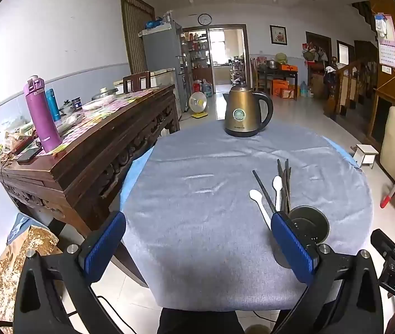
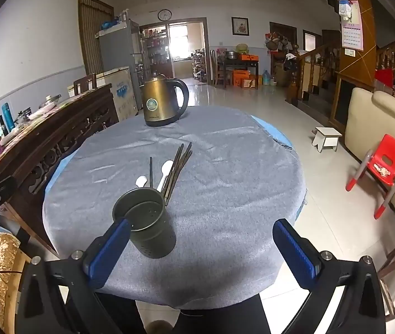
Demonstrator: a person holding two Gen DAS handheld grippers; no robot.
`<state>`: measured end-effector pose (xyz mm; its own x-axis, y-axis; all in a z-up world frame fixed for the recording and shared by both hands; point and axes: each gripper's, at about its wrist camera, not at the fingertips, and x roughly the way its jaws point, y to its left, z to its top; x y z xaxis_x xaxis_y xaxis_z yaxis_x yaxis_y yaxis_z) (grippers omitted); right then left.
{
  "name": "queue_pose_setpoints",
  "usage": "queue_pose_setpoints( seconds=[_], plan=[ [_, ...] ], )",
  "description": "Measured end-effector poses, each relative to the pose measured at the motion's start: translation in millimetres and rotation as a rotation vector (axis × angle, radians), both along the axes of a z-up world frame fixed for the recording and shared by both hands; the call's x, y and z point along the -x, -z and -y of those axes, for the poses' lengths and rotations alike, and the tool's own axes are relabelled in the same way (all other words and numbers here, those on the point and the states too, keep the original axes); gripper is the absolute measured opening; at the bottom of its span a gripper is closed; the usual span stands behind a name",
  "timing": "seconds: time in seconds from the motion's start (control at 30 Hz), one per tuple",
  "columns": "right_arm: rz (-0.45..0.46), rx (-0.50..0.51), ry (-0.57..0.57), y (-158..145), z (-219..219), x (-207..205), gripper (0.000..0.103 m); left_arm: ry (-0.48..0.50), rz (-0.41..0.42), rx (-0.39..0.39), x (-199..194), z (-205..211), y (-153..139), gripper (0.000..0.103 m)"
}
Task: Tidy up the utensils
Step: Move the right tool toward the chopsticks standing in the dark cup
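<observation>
Both grippers — left gripper (image 1: 198, 243), right gripper (image 2: 200, 250) — spread wide, empty; chopsticks (image 2: 176, 167) and spoons (image 2: 165, 171) lie centre-frame on the surface (image 2: 239, 167), behind the perforated holder (image 2: 148, 226) — presumably awaiting loading.

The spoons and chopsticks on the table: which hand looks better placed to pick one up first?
Probably the left. The spoons and chopsticks lie just ahead of the open left gripper; for the right gripper, also open, the holder stands in the way.
</observation>
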<state>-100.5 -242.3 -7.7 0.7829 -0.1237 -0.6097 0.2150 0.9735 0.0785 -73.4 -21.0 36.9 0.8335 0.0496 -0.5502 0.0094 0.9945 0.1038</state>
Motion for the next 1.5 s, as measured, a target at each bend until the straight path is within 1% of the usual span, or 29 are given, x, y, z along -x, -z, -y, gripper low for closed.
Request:
queue_pose_setpoints(
  seconds=[0.13,0.2,0.43,0.5,0.8,1.0,1.17,1.2,1.23,1.37,1.4,1.5],
  plan=[
    [-0.004,-0.002,-0.001,-2.1,-0.4,0.9,0.103,-0.001,-0.003,0.003,-0.7,-1.1,0.4,0.103],
    [0.010,0.011,-0.004,-0.6,0.8,0.1,0.103,-0.004,-0.005,0.004,-1.1,-0.5,0.5,0.103],
    [0.002,0.005,-0.006,-4.0,-1.7,1.2,0.103,-0.004,-0.009,0.006,-1.4,-0.5,-0.7,0.103],
    [0.001,0.003,-0.007,-1.0,-0.3,1.0,0.103,-0.004,-0.010,0.005,-1.8,-0.8,-1.2,0.103],
    [0.005,0.002,-0.007,1.3,-1.1,-2.8,0.103,-0.002,-0.013,0.001,-5.4,-0.3,5.9,0.103],
    [0.008,-0.018,0.001,-3.7,11.6,-19.4,0.103,-0.013,-0.033,-0.009,-23.2,-2.1,13.8,0.103],
    [0.026,-0.058,0.023,-10.6,34.7,-43.8,0.103,-0.034,-0.060,-0.013,-41.7,-5.1,22.5,0.103],
    [0.044,-0.086,0.025,-13.3,40.3,-48.4,0.103,-0.039,-0.069,-0.016,-46.2,-4.0,24.5,0.103],
    [0.042,-0.092,0.028,-14.2,43.8,-53.4,0.103,-0.044,-0.076,-0.018,-50.3,-4.0,26.4,0.103],
    [0.036,-0.097,0.038,-16.9,55.1,-74.9,0.103,-0.051,-0.102,-0.020,-64.5,-2.8,33.2,0.103],
    [0.044,-0.073,0.039,-17.8,56.2,-78.1,0.103,-0.052,-0.108,-0.023,-68.1,-1.7,34.9,0.103],
    [0.036,-0.057,0.037,-16.8,58.0,-89.1,0.103,-0.050,-0.127,-0.027,-79.8,0.1,40.2,0.103]
  ],
)
